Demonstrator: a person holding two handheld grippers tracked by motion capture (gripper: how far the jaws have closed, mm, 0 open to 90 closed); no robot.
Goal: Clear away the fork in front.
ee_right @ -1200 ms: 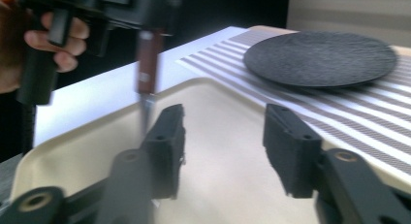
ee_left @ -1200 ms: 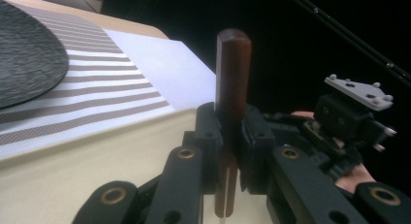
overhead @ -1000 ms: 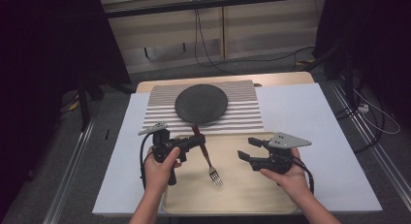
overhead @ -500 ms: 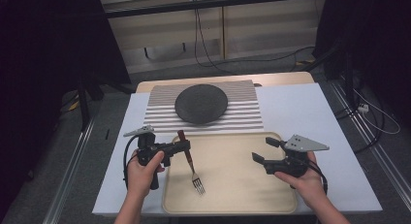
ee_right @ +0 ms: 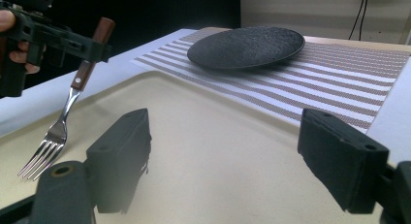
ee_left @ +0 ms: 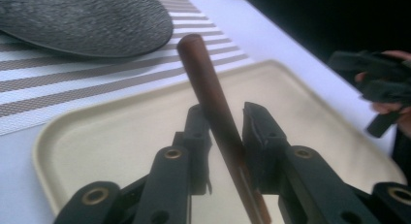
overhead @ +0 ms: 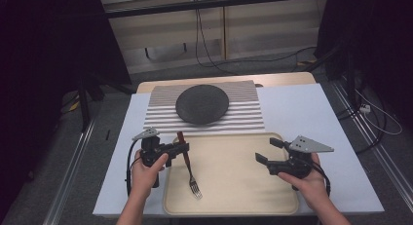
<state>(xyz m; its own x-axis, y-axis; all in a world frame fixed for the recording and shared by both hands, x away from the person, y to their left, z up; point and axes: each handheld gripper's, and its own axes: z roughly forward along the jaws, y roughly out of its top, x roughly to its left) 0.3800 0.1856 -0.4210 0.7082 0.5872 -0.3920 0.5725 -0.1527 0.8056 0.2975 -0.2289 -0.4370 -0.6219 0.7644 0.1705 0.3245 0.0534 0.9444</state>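
Note:
A fork (overhead: 188, 167) with a brown wooden handle (ee_left: 207, 83) slants over the left part of the beige tray (overhead: 229, 135), tines (ee_right: 43, 153) low by the tray floor. My left gripper (overhead: 181, 148) has the handle between its jaws, which have just been opening. The handle leans on one pad (ee_left: 197, 136) and a thin gap shows at the other. My right gripper (overhead: 268, 150) hovers over the tray's right side. Its jaws have just been opening and stand wide with nothing between them (ee_right: 223, 141).
A dark round plate (overhead: 202, 104) sits on a striped mat (overhead: 243, 123) behind the tray. All of it rests on a white table cover (overhead: 302, 108). Cables run on the floor beyond the table.
My left hand has carried the fork leftward and down to the tray's left side, and its jaws have loosened. My right hand has drifted right, its jaws wider.

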